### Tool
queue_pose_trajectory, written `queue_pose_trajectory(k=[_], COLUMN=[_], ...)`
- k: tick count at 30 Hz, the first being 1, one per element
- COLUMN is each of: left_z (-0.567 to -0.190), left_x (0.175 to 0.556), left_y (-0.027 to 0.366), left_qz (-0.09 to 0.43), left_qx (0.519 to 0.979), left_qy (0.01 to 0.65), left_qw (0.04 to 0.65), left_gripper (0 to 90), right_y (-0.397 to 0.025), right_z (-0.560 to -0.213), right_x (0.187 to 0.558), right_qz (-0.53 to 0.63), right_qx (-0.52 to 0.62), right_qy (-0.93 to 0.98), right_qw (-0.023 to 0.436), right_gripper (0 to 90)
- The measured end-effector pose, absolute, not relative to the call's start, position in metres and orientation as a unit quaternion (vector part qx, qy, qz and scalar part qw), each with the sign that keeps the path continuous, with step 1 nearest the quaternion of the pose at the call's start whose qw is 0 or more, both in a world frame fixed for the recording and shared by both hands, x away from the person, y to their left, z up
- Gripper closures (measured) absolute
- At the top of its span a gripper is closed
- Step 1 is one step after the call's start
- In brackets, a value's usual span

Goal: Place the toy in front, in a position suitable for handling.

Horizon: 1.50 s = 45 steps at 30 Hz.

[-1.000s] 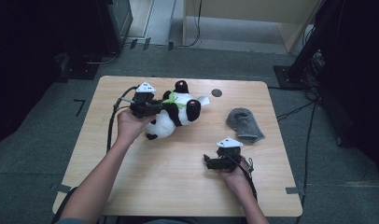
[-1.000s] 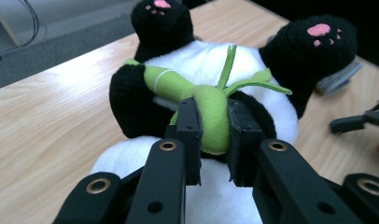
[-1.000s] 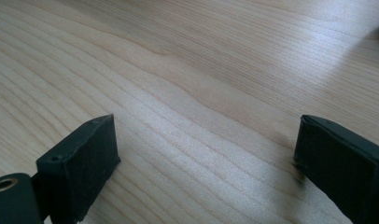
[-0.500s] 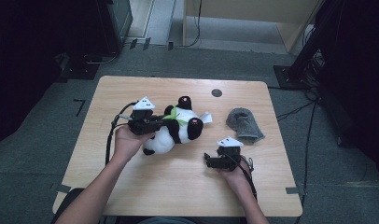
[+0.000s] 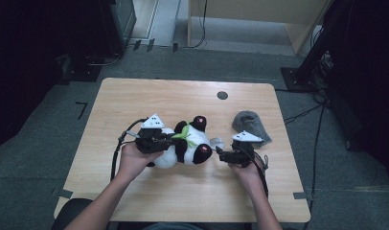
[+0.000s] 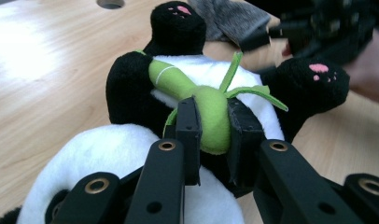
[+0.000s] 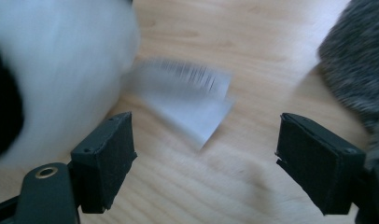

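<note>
Gripping panda (image 5: 188, 146) at table (image 5: 135, 96) centre by green bamboo (image 6: 211, 116), left gripper (image 6: 214, 135) clamping narrow. Approaching tag (image 7: 187, 100) with right gripper (image 7: 204, 161), jaws gaping wide, nothing held. Lying apart, grey hat (image 5: 250, 123); dressing likely pending.

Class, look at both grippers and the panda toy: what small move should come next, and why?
Probably ease the right gripper forward onto the white tag. Its jaws stand wide open with the tag lying just ahead between them, while the left gripper is shut on the green bamboo of the plush panda, steadying it.
</note>
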<state>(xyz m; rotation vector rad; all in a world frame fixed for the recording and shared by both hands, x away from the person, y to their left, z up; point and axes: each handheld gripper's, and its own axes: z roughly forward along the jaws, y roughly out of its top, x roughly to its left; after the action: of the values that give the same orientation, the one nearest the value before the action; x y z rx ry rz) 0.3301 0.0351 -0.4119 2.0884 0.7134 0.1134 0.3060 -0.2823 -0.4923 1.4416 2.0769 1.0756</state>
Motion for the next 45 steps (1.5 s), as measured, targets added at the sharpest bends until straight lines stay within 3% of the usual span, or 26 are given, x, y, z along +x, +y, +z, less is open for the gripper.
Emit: queue_pose_trajectory(k=[8,12,19,24,45], left_z=[-0.422,-0.422,-0.42,-0.414,-0.424], left_x=[0.328,0.324,0.318,0.317,0.316], left_y=[0.038,0.036,0.035,0.04,0.083], left_qz=[0.019,0.034,0.04,0.052,0.075], left_qx=[0.839,0.844,0.849,0.843,0.825], left_qy=[0.3,0.294,0.276,0.288,0.338], left_qw=[0.454,0.448,0.449,0.452,0.447], left_gripper=[72.8,64.0,39.6,28.8,25.7], right_y=[-0.298,-0.307,-0.325,-0.337,-0.368], right_z=[-0.476,-0.469,-0.463,-0.456,-0.473], right_x=[0.31,0.313,0.319,0.322,0.364], right_qz=[0.4,0.404,0.398,0.392,0.348], right_qx=[0.523,0.515,0.53,0.541,0.575], right_qy=[0.721,0.721,0.71,0.7,0.699], right_qw=[0.216,0.227,0.24,0.252,0.243], right_gripper=[22.1,28.0,28.7,29.5,34.0])
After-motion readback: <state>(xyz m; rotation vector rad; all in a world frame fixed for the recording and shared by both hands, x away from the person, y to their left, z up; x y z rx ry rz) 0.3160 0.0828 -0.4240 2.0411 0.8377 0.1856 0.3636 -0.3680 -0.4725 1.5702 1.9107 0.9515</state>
